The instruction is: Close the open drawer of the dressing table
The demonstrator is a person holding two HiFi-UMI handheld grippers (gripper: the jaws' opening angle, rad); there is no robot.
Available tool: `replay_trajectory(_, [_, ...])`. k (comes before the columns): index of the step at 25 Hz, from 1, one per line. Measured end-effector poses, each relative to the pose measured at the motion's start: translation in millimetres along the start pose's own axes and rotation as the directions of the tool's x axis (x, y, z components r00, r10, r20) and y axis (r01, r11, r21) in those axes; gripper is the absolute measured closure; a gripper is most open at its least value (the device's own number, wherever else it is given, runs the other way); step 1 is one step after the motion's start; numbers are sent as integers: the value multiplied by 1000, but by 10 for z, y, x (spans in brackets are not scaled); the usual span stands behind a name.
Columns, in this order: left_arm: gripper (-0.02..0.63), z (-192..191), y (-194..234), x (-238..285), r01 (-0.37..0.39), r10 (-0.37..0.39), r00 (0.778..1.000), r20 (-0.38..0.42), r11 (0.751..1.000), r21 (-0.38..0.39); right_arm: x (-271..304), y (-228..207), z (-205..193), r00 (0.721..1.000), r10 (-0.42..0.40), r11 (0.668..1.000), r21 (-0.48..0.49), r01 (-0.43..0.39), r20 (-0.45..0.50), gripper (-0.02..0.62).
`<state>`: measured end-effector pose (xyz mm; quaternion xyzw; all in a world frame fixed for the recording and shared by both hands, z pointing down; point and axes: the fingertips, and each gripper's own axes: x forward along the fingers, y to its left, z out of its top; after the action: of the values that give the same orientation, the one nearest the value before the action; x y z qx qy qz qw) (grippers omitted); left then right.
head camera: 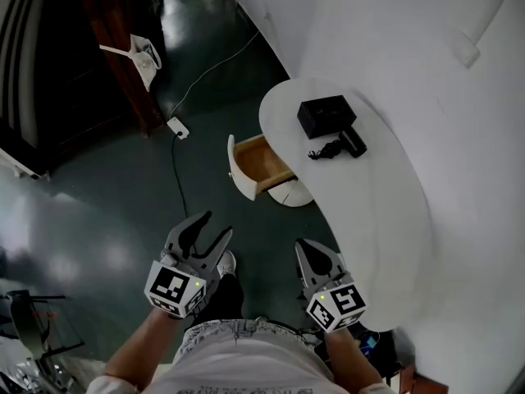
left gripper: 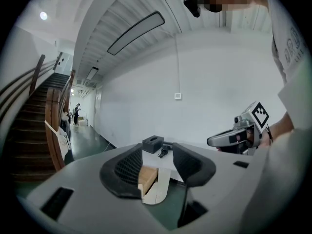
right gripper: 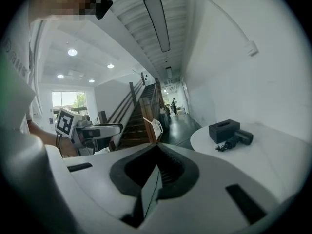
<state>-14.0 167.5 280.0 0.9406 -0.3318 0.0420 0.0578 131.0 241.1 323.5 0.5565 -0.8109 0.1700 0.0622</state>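
The dressing table (head camera: 369, 212) has a curved white top, and it runs along the wall at right. Its drawer (head camera: 261, 162) stands pulled out to the left, showing a bare wooden inside and a white rounded front (head camera: 240, 171). My left gripper (head camera: 216, 225) is open and empty, low in the head view, well short of the drawer. In the left gripper view the drawer (left gripper: 148, 178) shows between the spread jaws of the left gripper (left gripper: 156, 165). My right gripper (head camera: 303, 245) is shut on nothing, near the table edge. The right gripper (right gripper: 156, 147) shows its jaws pressed together.
A black box (head camera: 326, 115) and a black hair dryer (head camera: 344, 144) with its cord lie on the tabletop. A cable and white adapter (head camera: 178, 127) cross the dark floor left of the drawer. A staircase (right gripper: 134, 116) and white frame (head camera: 141, 54) stand farther off.
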Motion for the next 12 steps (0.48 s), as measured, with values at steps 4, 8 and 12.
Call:
replay_trajectory(4, [396,-29,396,240,34,-34,999,-21,999,2,441,-55,91,999,-23,1000,10,23,-23,588])
replay_trajectory(8, [396,-7,751,419,61,-61,998,-34,998,0,794,-76,206,998,-49,999,10,49,-38,588])
replay_trajectory(12, [396,-36,1085,580,83,-84,996,-41,996,-11,1133,-95,314,996,-71,997,7,72,-49,588])
